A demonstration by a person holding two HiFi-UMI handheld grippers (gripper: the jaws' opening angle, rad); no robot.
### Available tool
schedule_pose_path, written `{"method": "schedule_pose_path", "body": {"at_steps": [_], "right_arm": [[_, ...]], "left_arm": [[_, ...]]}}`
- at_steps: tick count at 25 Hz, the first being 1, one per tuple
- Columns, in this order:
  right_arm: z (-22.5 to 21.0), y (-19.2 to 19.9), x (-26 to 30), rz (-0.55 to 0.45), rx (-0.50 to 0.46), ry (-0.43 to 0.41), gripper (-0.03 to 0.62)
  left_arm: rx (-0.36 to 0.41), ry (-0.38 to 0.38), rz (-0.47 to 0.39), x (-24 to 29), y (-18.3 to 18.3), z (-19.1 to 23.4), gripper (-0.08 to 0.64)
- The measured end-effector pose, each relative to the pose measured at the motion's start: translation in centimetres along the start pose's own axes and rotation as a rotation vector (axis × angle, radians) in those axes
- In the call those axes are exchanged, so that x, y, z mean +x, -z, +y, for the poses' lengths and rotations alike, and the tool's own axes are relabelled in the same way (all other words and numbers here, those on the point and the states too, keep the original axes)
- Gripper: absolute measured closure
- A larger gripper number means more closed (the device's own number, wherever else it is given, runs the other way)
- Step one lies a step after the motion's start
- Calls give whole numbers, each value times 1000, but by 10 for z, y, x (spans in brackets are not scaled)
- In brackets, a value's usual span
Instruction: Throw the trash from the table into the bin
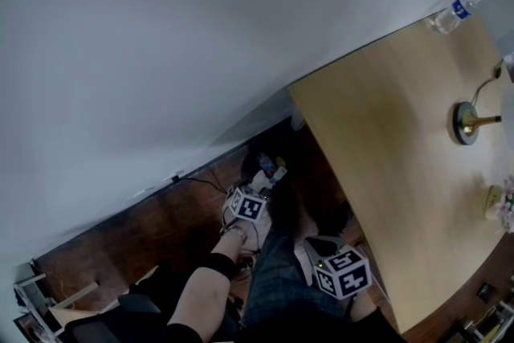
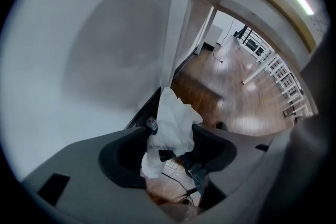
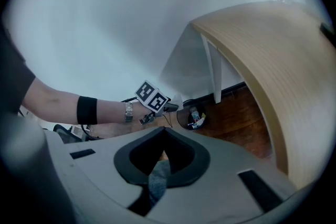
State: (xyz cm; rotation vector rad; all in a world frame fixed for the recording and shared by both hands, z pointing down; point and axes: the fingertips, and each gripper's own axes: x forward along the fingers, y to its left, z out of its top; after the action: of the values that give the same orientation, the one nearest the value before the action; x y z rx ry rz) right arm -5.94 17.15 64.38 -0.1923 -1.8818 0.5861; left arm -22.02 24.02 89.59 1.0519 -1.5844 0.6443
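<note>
Paper wad [image 2: 172, 126] is sitting clamped in the left tool [image 2: 168, 153]: white, crumpled, jaws standing part-way apart and pressing on it, with most of the wad sticking out past the tips toward frame centre. Left tool is pointing steeply down at the floor [image 1: 161, 225].

In the head view the left tool is hanging at lower centre, just beside the bin [image 1: 269, 166], on its lower-left side. I can't tell whether the wad is over the rim yet. Bin is a dark round one standing on the floor by the wall [image 1: 201, 28], next to the near corner of the counter [image 1: 385, 173]. It is already holding some colourful bits. The right tool view is showing the same layout: bin at centre, white counter leg [image 3: 214, 73] just above it, left tool's tip with the white wad just left of the bin.

Right tool [image 3: 164, 139] is sitting closed with nothing between the jaws. In the head view it is hanging at bottom centre-right, beside the counter's lower edge and well apart from the bin.

Counter top is carrying a clear bottle [image 1: 451, 12] at the upper right corner and a round lamp base [image 1: 466, 123] at the right edge. Left forearm is wearing a black wristband [image 1: 215, 265].
</note>
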Motion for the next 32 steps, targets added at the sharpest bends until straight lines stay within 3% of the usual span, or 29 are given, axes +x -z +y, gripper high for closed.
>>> {"method": "schedule_pose_path", "body": {"at_steps": [2, 4, 7, 11, 15, 19, 21, 24, 30, 32], "right_arm": [[-3, 2, 3, 0, 19, -2, 584], [-6, 3, 5, -3, 35, -3, 584], [-11, 2, 8, -12, 48, -3, 584], [-11, -3, 5, -22, 45, -3, 584], [-12, -17, -3, -52, 35, 3, 584], [-14, -34, -17, -98, 30, 18, 584], [-14, -41, -29, -123, 31, 29, 584], [-19, -54, -52, -187, 54, 65, 584], [-55, -35, -119, -313, 159, 150, 584], [-68, -18, -146, -358, 213, 188, 584]], "left_arm": [[-24, 17, 25, 16, 3, 2, 269], [-49, 14, 31, 26, 4, 7, 163], [-58, -10, 25, 32, 1, 18, 93], [-66, -13, 2, 18, -3, 24, 80], [-60, -13, -87, -19, -24, 26, 80], [-15, 67, -198, -78, -65, -3, 83], [-14, 170, -240, -114, -83, -32, 124], [65, 296, -280, -168, -117, -75, 278], [255, 408, -365, -251, -172, -181, 552], [344, 439, -370, -270, -182, -220, 552]]}}
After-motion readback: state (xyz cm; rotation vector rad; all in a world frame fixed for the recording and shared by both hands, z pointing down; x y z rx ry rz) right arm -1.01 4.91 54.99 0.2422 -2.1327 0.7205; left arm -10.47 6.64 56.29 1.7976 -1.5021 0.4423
